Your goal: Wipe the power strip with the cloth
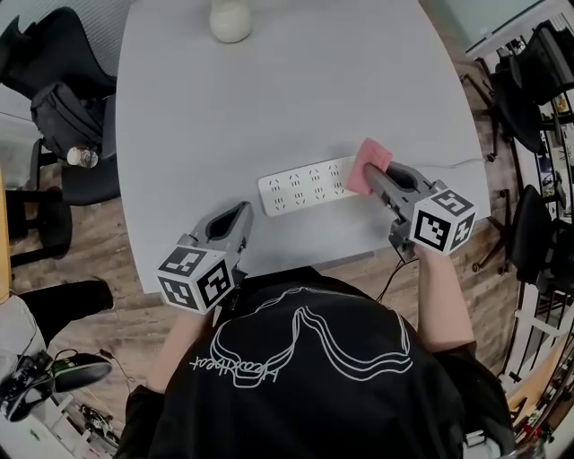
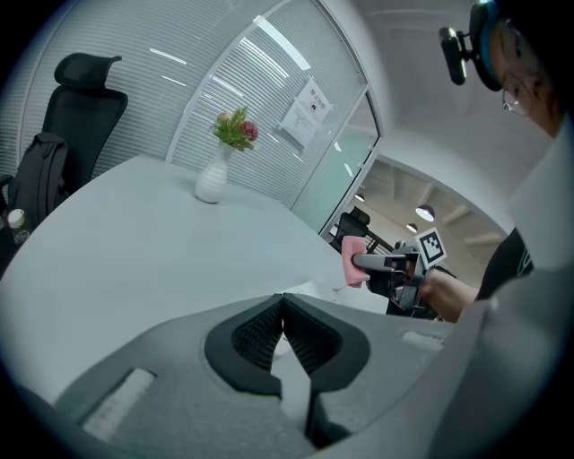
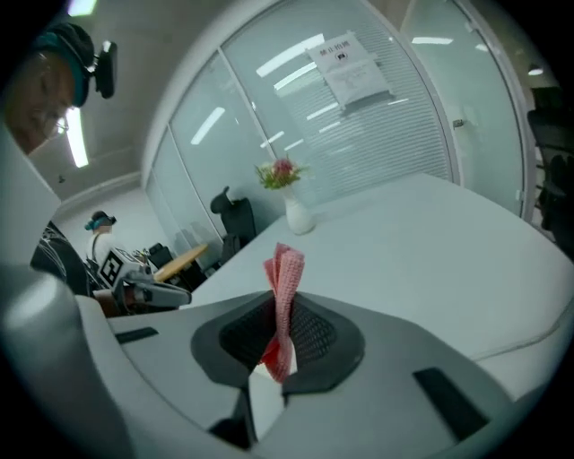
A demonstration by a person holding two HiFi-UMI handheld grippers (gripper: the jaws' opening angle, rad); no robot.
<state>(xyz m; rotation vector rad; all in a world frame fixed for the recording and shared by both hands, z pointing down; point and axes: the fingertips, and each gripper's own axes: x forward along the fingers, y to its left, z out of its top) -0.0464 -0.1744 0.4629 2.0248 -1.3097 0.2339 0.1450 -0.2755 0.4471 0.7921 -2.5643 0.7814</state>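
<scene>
- Two tools are in play: the left hand-held gripper and the right hand-held gripper, each held by a person in a black top.
- A white power strip lies flat on a pale grey counter, close to the edge nearest the person.
- The right hand-held gripper is clamped on a folded pink cloth, which stands upright between its pads.
- Seen from above, the cloth covers the power strip's right end.
- The left hand-held gripper's jaws are together with nothing between them. It sits just left of the power strip, on the near side, and does not touch it.
- A white vase holding flowers stands well beyond the power strip, at the counter's far side.
- A black office chair stands far to the left of the power strip, off the counter.
</scene>
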